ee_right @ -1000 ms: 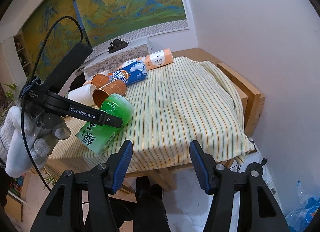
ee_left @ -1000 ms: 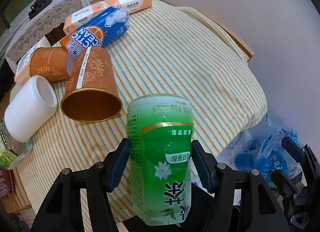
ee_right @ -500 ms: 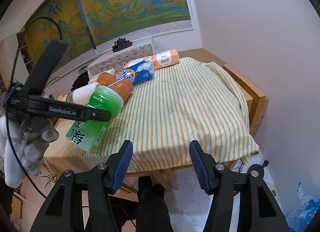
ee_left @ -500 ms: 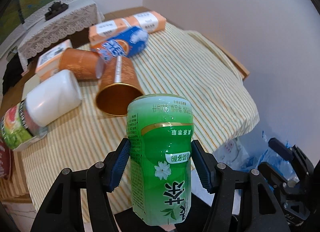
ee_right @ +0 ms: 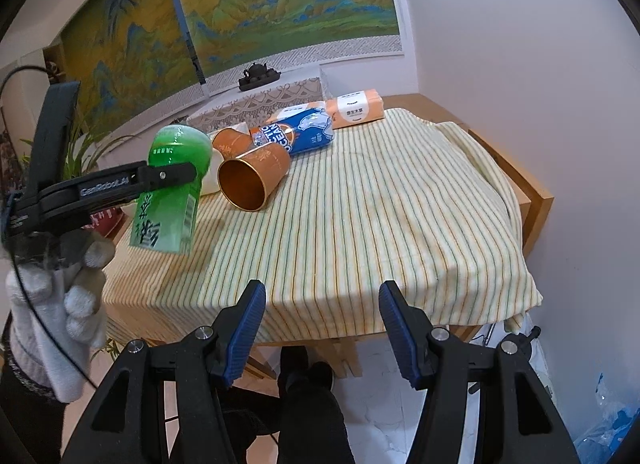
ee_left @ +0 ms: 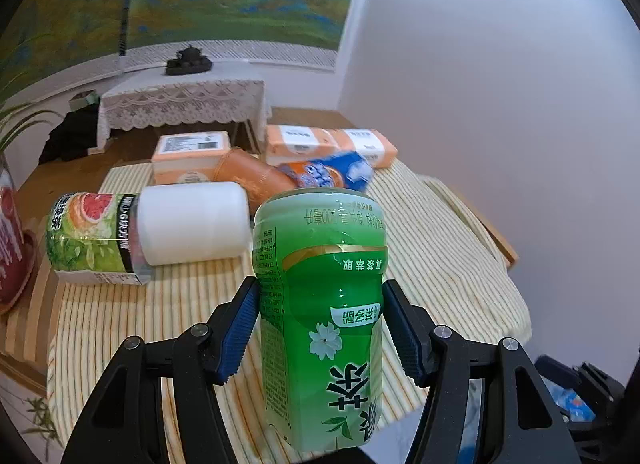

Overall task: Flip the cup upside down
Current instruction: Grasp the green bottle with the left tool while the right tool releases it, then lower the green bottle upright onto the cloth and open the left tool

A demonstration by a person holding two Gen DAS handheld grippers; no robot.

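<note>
Cup [ee_left: 320,304]: green, label printed in Chinese characters, clamped between the blue pads of the left gripper [ee_left: 320,324]. From the right wrist view the cup [ee_right: 172,187] hangs in the air above the near left corner of the table, tilted, closed end up and away, open end down toward the cloth, not touching it. A white-gloved hand [ee_right: 56,304] holds that gripper's handle.

Right gripper [ee_right: 320,328]: jaws spread wide, nothing between them, hanging in front of the table's near edge, well apart from the cup.

On the striped tablecloth [ee_right: 380,203]: a copper-coloured cup [ee_right: 252,175] on its side, mouth toward the camera, just beside the green one in that view. Behind it a blue snack pack [ee_right: 300,133] and an orange tissue pack [ee_right: 354,107]. Left wrist view also shows a white cup [ee_left: 192,219] lying on its side against a grapefruit-label bottle [ee_left: 92,240].
</note>
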